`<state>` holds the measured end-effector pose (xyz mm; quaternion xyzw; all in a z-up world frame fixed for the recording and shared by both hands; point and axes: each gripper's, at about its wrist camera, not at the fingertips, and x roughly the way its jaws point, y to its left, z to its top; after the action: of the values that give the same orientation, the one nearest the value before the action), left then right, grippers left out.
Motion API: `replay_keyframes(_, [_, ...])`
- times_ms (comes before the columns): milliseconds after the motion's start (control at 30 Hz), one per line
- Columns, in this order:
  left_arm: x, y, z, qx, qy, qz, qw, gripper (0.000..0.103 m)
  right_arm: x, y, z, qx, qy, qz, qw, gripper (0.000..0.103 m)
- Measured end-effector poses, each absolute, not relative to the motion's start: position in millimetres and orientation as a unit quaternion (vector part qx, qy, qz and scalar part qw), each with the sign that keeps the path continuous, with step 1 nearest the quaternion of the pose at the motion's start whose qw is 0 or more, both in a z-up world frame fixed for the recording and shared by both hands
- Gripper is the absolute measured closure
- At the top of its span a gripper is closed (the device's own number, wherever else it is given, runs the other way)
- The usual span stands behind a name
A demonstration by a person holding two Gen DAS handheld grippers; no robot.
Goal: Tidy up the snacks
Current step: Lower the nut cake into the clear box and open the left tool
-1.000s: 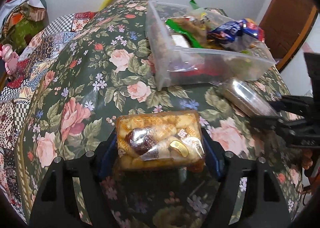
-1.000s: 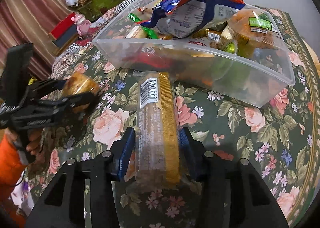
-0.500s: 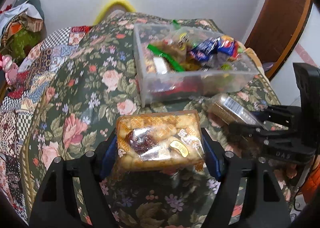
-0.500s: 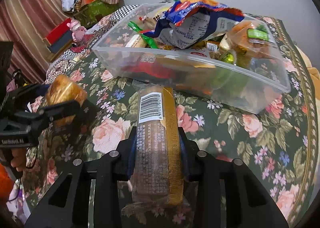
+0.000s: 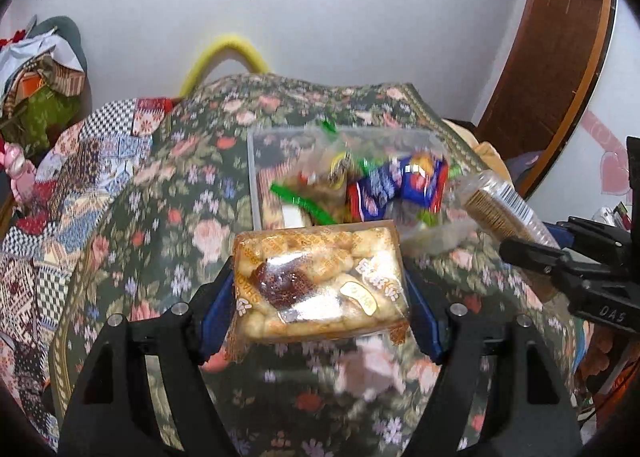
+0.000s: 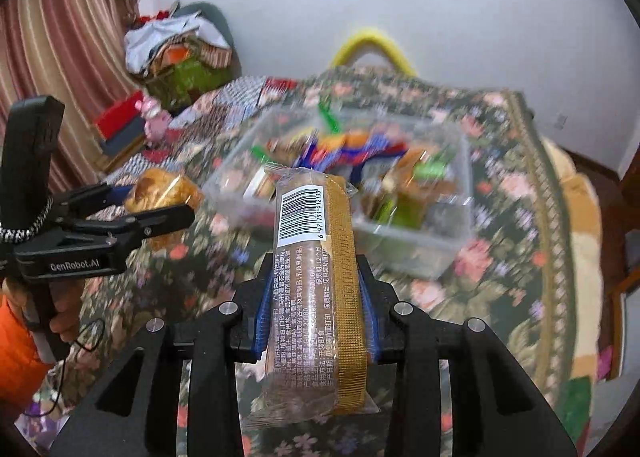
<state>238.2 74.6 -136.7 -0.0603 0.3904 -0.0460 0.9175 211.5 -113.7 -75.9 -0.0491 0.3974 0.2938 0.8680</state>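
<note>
Our left gripper (image 5: 320, 289) clamps a cookie pack (image 5: 320, 281) crosswise, long axis running 9 to 3. Our right gripper (image 6: 316, 313) grips a cracker sleeve (image 6: 316, 281) pointing to 12, toward the snack bin (image 6: 452, 229) on the floral cloth (image 6: 520, 225)

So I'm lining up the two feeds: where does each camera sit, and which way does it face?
Left wrist: on the left gripper, facing along its snack box toward the clear bin; the right gripper shows.
Right wrist: on the right gripper, facing along its cracker pack; the left gripper and hand show.
Shared: bin, floral tablecloth, both snacks.
</note>
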Motion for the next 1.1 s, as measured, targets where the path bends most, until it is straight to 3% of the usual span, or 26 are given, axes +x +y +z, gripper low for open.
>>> replay_keyframes(333, [286,72,-126,-0.084,0.374,-0.035,0.923,0.028,259,-121,-63,-0.013,0.372,0.248,0.894,0.07])
replay_keyframes(667, [329,71,-150,-0.087,0.403,-0.03,0.911,0.028,297,-112,-74,-0.011,0.383,0.227,0.896,0.07])
replay_keyframes(1100, [338,76,-169,-0.092,0.419,-0.016,0.903,0.026,304,-112,-89,-0.009,0.404,0.221,0.887,0.065])
